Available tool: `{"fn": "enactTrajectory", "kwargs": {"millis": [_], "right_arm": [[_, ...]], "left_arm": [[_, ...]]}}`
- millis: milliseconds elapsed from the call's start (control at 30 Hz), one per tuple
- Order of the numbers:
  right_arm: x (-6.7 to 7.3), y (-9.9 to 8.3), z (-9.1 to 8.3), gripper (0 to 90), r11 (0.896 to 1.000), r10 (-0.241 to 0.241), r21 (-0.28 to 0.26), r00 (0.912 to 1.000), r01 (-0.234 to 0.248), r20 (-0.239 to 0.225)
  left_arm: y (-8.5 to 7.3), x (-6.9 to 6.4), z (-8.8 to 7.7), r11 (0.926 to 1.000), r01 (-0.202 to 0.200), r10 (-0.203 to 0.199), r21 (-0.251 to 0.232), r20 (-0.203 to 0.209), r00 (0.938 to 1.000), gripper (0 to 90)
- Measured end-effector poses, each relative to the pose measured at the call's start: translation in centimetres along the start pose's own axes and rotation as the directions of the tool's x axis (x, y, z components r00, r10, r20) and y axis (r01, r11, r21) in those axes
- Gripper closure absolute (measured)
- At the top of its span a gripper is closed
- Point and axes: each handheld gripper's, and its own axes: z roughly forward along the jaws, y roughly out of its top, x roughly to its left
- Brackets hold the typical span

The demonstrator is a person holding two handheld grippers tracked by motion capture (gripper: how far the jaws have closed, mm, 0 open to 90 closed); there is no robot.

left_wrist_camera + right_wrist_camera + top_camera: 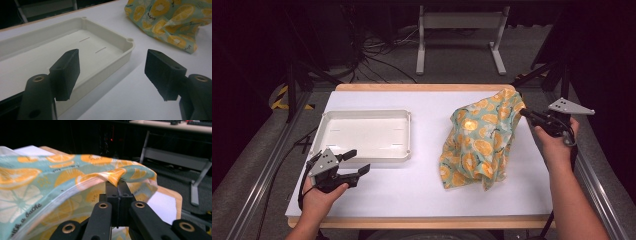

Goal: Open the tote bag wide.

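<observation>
Cloth (479,142) on right: teal/mint ground, orange citrus-slice print, small dark script lettering. Tray (364,154) on left: plain off-white. Table (427,190) top white, light wood edge near and far. Both grippers, left gripper (353,163) and right gripper (523,112): black jaws, brass-coloured pivots, grey top plates.

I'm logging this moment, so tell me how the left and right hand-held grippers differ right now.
The left hand-held gripper is open with its jaws spread wide, holding nothing; the right hand-held gripper is shut on the cloth. The left sits low near the tray; the right lifts the cloth's edge at the far right. Both are black with a grey plate on top.
</observation>
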Motion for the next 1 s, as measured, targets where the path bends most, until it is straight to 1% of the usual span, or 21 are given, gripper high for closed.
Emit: {"fn": "enactTrajectory", "kwargs": {"millis": [67, 167, 233, 267, 333, 367, 400, 467, 567, 600, 733, 767, 800, 833, 867, 900, 1000], "right_arm": [[0.3, 0.5, -0.3, 90.0, 1.000, -0.006, -0.012, 0.9999, 0.006, -0.008], [0.6, 1.1, -0.7, 90.0, 0.999, -0.019, -0.027, 0.9996, 0.019, -0.018], [0.9, 1.5, -1.2, 90.0, 0.999, -0.019, -0.049, 0.9993, 0.018, -0.031], [0.9, 1.5, -1.2, 90.0, 0.999, -0.019, -0.049, 0.9993, 0.018, -0.031], [1.0, 1.8, -1.4, 90.0, 0.998, -0.017, -0.060, 0.9989, 0.014, -0.043], [1.1, 2.0, -1.6, 90.0, 0.998, -0.017, -0.065, 0.9985, 0.013, -0.052], [1.1, 2.0, -1.6, 90.0, 0.998, -0.017, -0.065, 0.9985, 0.013, -0.052], [1.5, 2.6, -1.8, 90.0, 0.997, -0.022, -0.079, 0.9973, 0.017, -0.069], [1.8, 2.9, -1.9, 90.0, 0.996, -0.034, -0.087, 0.9970, 0.028, -0.070], [2.1, 3.1, -2.0, 90.0, 0.995, -0.045, -0.092, 0.9967, 0.039, -0.068], [2.8, 3.7, -2.3, 90.0, 0.991, -0.060, -0.124, 0.9947, 0.050, -0.084], [3.0, 3.9, -2.4, 89.9, 0.989, -0.065, -0.135, 0.9939, 0.052, -0.089], [3.0, 3.9, -2.4, 89.9, 0.989, -0.065, -0.135, 0.9939, 0.052, -0.089], [3.2, 4.1, -2.5, 90.0, 0.989, -0.064, -0.137, 0.9934, 0.051, -0.095], [3.4, 4.3, -2.6, 90.0, 0.989, -0.067, -0.142, 0.9927, 0.052, -0.101], [3.4, 4.4, -2.7, 90.0, 0.988, -0.076, -0.143, 0.9919, 0.061, -0.102], [3.9, 5.0, -2.7, 90.0, 0.987, -0.071, -0.150, 0.9895, 0.051, -0.126]], "left_arm": [[0.9, -0.2, 0.1, 0.9999, -0.010, 0.010, -0.004, 0.000, 1.0000, 26.3], [2.0, -0.4, 0.4, 0.9998, -0.017, 0.017, 0.003, -0.022, 0.9996, 23.5], [2.5, -0.5, 0.6, 1.0000, -0.008, 0.008, 0.005, -0.027, 0.9996, 21.2], [2.6, -0.4, 0.7, 1.0000, -0.002, 0.002, 0.008, -0.030, 0.9995, 21.2], [2.9, -0.4, 0.9, 0.9998, 0.011, -0.010, 0.015, -0.031, 0.9995, 20.5], [3.1, -0.3, 1.2, 0.9994, 0.026, -0.026, 0.021, -0.020, 0.9995, 20.3], [3.1, -0.3, 1.2, 0.9994, 0.026, -0.026, 0.021, -0.020, 0.9995, 19.8], [3.3, -0.4, 1.4, 0.9995, 0.024, -0.023, 0.021, -0.014, 0.9996, 19.5], [3.6, -0.5, 1.6, 0.9997, 0.013, -0.013, 0.021, -0.007, 0.9999, 19.2], [3.7, -0.6, 1.7, 0.9998, 0.009, -0.008, 0.019, -0.005, 1.0000, 19.1], [4.3, -0.7, 1.8, 1.0000, 0.003, -0.003, 0.000, -0.007, 1.0000, 18.3], [4.4, -0.7, 1.8, 1.0000, 0.004, -0.004, -0.005, -0.009, 1.0000, 18.2], [4.4, -0.7, 1.8, 1.0000, 0.004, -0.004, -0.005, -0.009, 1.0000, 18.2], [4.3, -0.6, 1.8, 0.9999, 0.013, -0.013, -0.008, -0.010, 0.9999, 18.2], [4.3, -0.5, 1.8, 0.9999, 0.011, -0.011, -0.009, -0.012, 0.9999, 18.2], [4.3, -0.5, 1.8, 0.9999, 0.014, -0.014, -0.010, -0.014, 0.9998, 18.1], [4.4, -0.3, 1.8, 0.9996, 0.023, -0.023, -0.014, -0.014, 0.9996, 18.2]]}}
